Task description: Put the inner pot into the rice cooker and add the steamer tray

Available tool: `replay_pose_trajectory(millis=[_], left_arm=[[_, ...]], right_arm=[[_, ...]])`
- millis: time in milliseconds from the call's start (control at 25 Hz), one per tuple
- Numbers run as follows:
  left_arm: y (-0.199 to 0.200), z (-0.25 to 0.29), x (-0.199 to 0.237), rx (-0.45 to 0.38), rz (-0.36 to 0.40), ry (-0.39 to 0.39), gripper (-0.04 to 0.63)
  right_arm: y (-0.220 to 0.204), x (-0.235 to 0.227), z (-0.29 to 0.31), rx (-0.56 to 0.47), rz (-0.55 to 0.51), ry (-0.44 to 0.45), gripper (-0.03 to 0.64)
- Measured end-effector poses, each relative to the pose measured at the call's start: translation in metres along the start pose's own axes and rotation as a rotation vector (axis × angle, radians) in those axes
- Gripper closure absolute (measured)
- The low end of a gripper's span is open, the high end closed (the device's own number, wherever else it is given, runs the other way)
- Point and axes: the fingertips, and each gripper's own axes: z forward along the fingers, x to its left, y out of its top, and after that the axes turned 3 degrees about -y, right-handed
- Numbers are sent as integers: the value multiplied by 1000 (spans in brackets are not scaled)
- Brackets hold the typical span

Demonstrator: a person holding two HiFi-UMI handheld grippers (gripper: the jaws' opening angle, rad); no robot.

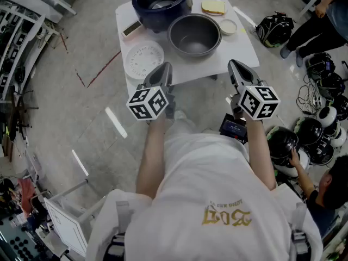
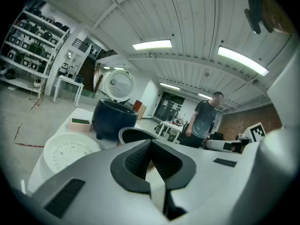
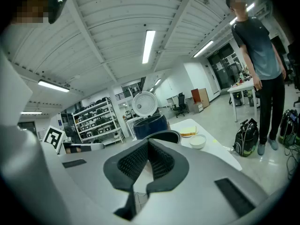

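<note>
A dark blue rice cooker (image 1: pixel 160 1) stands at the back of a white table (image 1: pixel 244 50), its round lid (image 2: pixel 119 84) raised. The grey inner pot (image 1: pixel 194 35) sits empty on the table in front of it. A white perforated steamer tray (image 1: pixel 143 59) lies at the table's left front. My left gripper (image 1: pixel 165 69) and right gripper (image 1: pixel 235 66) hover side by side before the table's near edge, both shut and empty. In the left gripper view my left gripper (image 2: pixel 150 145) points at the pot (image 2: pixel 135 134). In the right gripper view my right gripper (image 3: pixel 149 144) points at the pot (image 3: pixel 167 135).
A yellow sponge-like piece (image 1: pixel 213 7) and a small white bowl (image 1: pixel 228 26) lie at the table's back right. A person (image 3: pixel 260 55) stands right of the table beside a black backpack (image 1: pixel 274 29). Helmets (image 1: pixel 321 126) crowd the floor at right; shelving (image 1: pixel 16 31) lines the left.
</note>
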Motion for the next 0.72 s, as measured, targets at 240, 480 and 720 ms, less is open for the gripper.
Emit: replay_pose_trajectory(millis=[240, 480, 720], left_arm=[[-9, -5, -4, 13, -6, 18, 578], [-8, -7, -10, -24, -95, -14, 372], [-10, 12, 9, -1, -121, 20, 356]], right_arm=[[-6, -4, -13, 16, -1, 6, 606], [-9, -9, -18, 28, 21, 15, 476], [-14, -21, 4, 66, 68, 19, 437]])
